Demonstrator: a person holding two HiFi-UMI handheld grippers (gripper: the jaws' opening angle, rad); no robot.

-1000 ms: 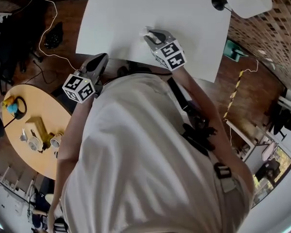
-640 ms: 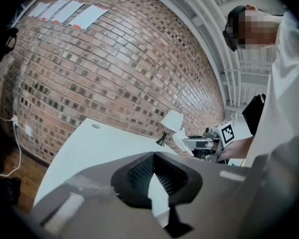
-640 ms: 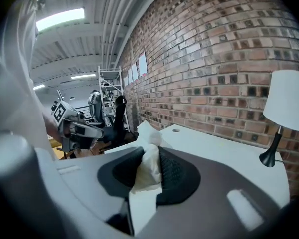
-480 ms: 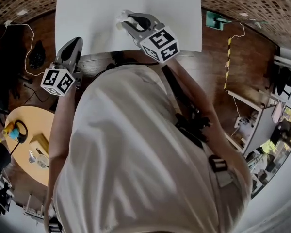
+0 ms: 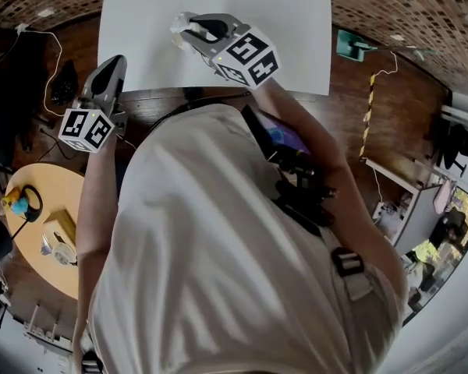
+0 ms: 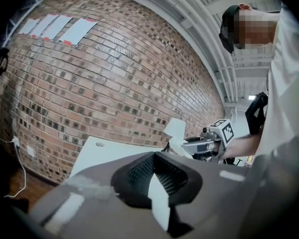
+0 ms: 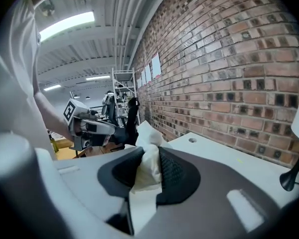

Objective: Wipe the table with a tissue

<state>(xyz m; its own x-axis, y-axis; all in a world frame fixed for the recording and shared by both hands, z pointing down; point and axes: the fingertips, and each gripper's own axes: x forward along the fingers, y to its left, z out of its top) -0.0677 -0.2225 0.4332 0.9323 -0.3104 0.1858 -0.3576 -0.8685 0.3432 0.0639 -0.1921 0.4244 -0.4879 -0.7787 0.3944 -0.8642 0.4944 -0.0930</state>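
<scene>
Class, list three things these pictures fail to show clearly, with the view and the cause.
1. Lamp: right gripper view, cut off by the right edge.
2. Small objects on the round wooden table: head view, too small.
3. White table, far end: head view, cut off by the top edge.

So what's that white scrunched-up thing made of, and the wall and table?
The tissue looks like soft thin paper: crumpled, floppy folds. The wall is rough matte brick, mortar lines showing. The table has a smooth plain white top, maybe laminate or painted board; I can't tell.
</scene>
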